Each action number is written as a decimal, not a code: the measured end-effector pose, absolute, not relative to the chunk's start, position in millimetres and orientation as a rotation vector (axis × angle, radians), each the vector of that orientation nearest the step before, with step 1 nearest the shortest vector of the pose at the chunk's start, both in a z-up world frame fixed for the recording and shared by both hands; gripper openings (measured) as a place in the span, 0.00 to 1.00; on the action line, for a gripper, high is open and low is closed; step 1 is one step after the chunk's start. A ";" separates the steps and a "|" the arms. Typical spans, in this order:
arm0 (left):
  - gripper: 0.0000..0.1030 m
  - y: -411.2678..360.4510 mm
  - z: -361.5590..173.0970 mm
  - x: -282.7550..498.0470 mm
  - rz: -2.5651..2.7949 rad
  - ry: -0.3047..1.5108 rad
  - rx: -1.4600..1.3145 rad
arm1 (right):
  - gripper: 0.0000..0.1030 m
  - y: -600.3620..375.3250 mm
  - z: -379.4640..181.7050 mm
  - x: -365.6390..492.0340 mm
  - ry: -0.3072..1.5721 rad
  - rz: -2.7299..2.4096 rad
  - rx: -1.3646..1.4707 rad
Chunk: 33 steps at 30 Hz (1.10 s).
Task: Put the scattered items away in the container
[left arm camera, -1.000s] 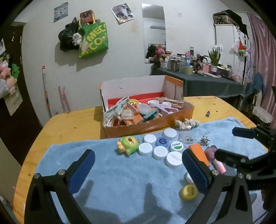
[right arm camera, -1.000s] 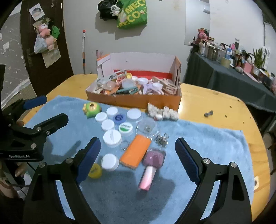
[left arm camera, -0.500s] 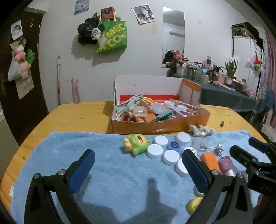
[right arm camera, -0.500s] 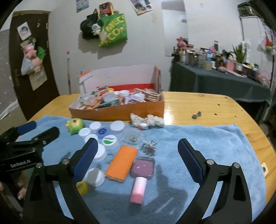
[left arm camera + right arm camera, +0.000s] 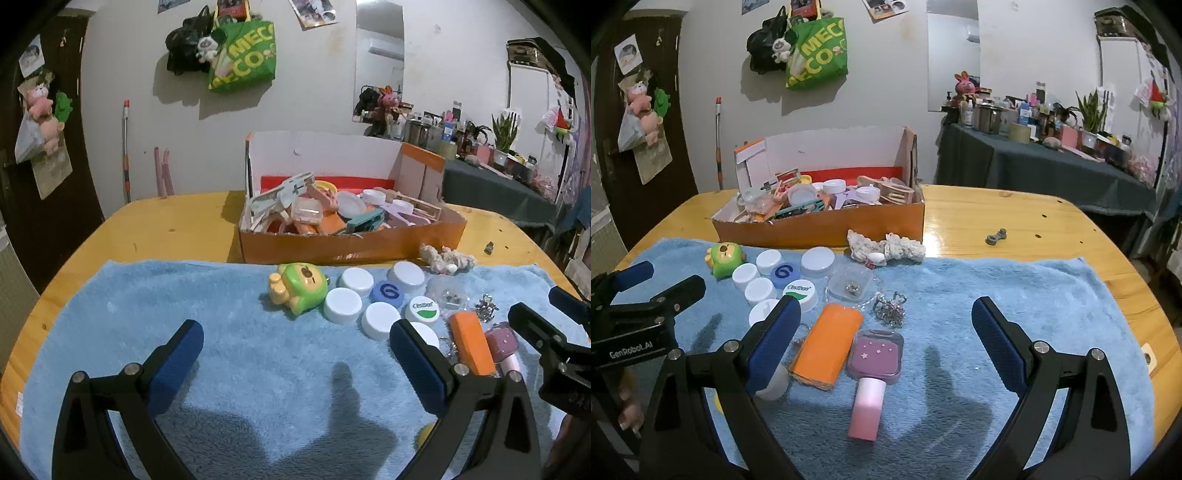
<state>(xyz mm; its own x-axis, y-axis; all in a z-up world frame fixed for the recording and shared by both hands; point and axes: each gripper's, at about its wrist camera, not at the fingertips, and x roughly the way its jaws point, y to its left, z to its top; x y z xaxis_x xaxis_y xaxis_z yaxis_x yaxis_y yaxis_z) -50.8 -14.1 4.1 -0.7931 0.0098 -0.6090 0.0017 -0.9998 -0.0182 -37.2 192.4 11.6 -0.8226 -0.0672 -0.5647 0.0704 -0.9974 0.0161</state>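
An orange cardboard box (image 5: 351, 245) (image 5: 820, 230), full of small items, stands at the far edge of a blue towel (image 5: 229, 354) (image 5: 1015, 295). On the towel lie a green toy (image 5: 297, 290) (image 5: 724, 258), several bottle caps (image 5: 380, 317) (image 5: 761, 290), an orange block (image 5: 471, 345) (image 5: 827, 345), a pink and purple brush (image 5: 873, 373) and a metal chain (image 5: 890, 310). My left gripper (image 5: 295, 358) hangs open over bare towel. My right gripper (image 5: 886, 330) is open, low over the brush and the block, touching neither.
The wooden table (image 5: 1015, 218) carries a pale coral piece (image 5: 886, 249), a clear bag of small parts (image 5: 849, 284) and a small metal part (image 5: 995, 236). A dark-clothed side table (image 5: 1052, 173) with clutter stands at the back right.
Both grippers have sunk toward the towel and rolled level. The right jaws have spread a little wider. The items on the towel have not moved.
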 end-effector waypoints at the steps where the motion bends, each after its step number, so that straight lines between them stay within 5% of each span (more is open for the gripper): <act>1: 1.00 -14.2 3.4 -51.6 2.968 -0.029 -1.016 | 0.92 192.4 11.0 -38.0 0.008 -2.931 0.912; 33: 1.00 -13.5 -19.0 -74.7 2.841 -0.039 -1.252 | 0.92 197.2 -8.0 -61.0 -0.014 -2.861 1.133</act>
